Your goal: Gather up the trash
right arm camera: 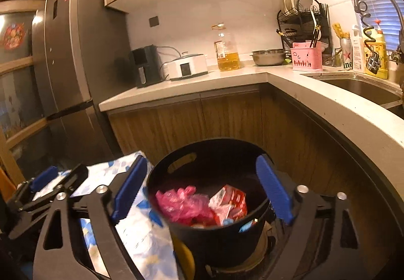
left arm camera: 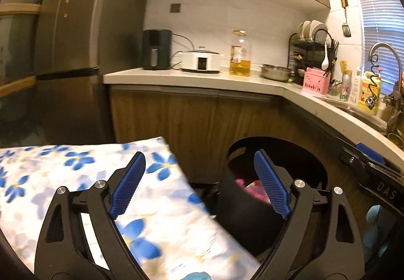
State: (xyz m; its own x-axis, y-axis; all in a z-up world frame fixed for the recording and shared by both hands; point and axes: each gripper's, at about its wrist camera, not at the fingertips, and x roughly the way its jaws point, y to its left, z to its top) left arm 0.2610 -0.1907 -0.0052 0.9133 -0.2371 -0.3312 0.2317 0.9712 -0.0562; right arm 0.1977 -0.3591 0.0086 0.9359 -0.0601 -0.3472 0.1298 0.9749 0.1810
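Holding my right tool (right arm camera: 203, 191) spread wide and empty, I see the black bin (right arm camera: 214, 237) just beyond it — pink bag (right arm camera: 183, 204) inside; left tool (left arm camera: 199, 184) spread wide too.

hidden: black bin (left arm camera: 252, 204) base behind jaws | blurred: floral cloth (left arm camera: 156, 204) (near edge) | cut off: sink (right arm camera: 366, 88)

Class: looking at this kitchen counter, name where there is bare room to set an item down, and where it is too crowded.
Free: the counter in front of the oil bottle, between the white cooker and the steel bowl, and its front edge towards the corner. Crowded: around the pink caddy, dish rack and the bottles beside the sink.
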